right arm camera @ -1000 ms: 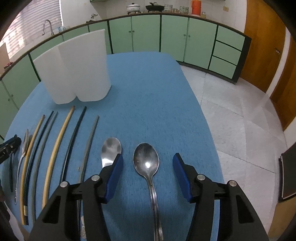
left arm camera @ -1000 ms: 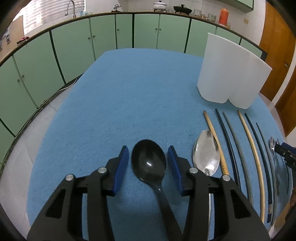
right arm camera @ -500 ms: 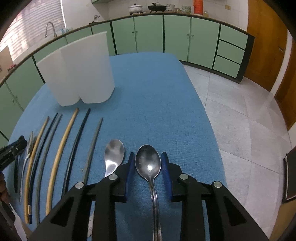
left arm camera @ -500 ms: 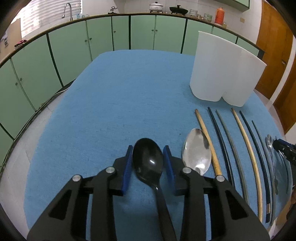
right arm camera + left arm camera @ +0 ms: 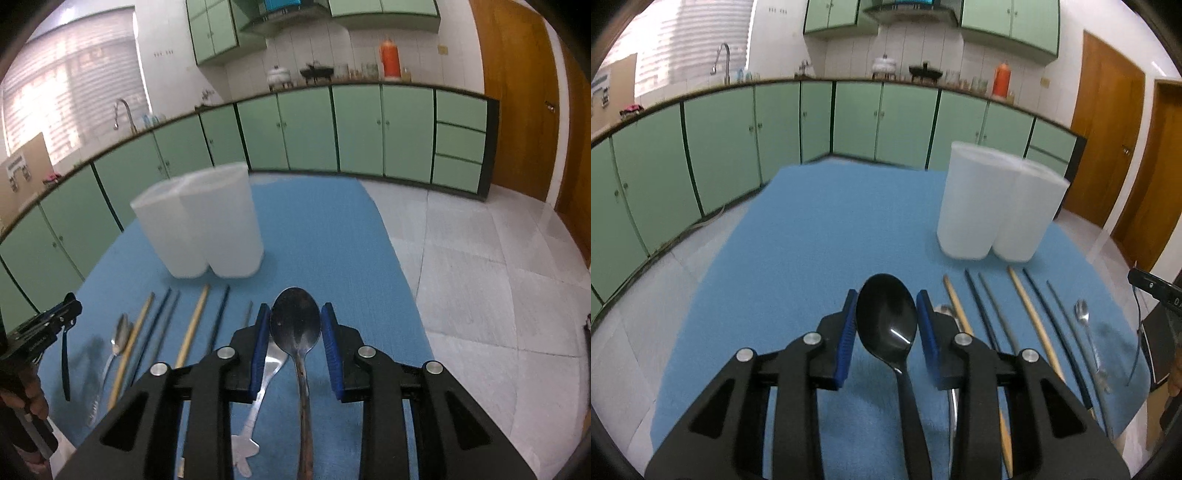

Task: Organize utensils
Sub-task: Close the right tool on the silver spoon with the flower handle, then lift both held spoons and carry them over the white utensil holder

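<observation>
While both grippers tilt downward above the blue table [image 5: 798, 236], left fingers [image 5: 846, 343] clamp the black spoon [image 5: 886, 321], right fingers [image 5: 258, 343] the steel spoon [image 5: 295, 321].

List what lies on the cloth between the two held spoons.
In the left wrist view, right of the black spoon: a steel spoon, six chopsticks, then a small spoon. The right wrist view shows another steel spoon beside the held metal spoon.
</observation>
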The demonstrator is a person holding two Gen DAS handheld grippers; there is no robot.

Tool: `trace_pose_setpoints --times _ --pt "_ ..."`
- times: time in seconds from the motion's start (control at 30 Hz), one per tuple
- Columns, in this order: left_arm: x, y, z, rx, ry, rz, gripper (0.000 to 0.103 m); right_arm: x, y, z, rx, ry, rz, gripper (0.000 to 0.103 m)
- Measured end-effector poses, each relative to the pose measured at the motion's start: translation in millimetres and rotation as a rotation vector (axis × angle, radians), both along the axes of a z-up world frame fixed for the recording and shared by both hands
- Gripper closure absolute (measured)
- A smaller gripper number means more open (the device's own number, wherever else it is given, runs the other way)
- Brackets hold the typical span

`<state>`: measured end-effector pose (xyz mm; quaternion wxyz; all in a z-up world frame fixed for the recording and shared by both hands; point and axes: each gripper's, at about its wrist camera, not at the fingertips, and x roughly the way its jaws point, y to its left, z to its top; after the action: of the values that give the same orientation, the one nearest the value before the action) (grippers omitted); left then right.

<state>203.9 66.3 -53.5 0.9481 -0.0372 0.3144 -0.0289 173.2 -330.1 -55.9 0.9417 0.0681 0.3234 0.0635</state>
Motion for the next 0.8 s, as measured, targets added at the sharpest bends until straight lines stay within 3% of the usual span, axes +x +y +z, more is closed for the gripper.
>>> trace_pose_setpoints --times 0.43,0.8 --pt "-0.2 -15.7 47.1 -0.034 -0.224 -0.036 0.072 -1.6 12.6 43.6 0.020 -0.136 0.028 0.075" --pt "60.1 -55.8 103.8 -0.056 -0.486 -0.119 0.072 42.3 34.8 106.8 0.058 -0.303 0.073 0.075"
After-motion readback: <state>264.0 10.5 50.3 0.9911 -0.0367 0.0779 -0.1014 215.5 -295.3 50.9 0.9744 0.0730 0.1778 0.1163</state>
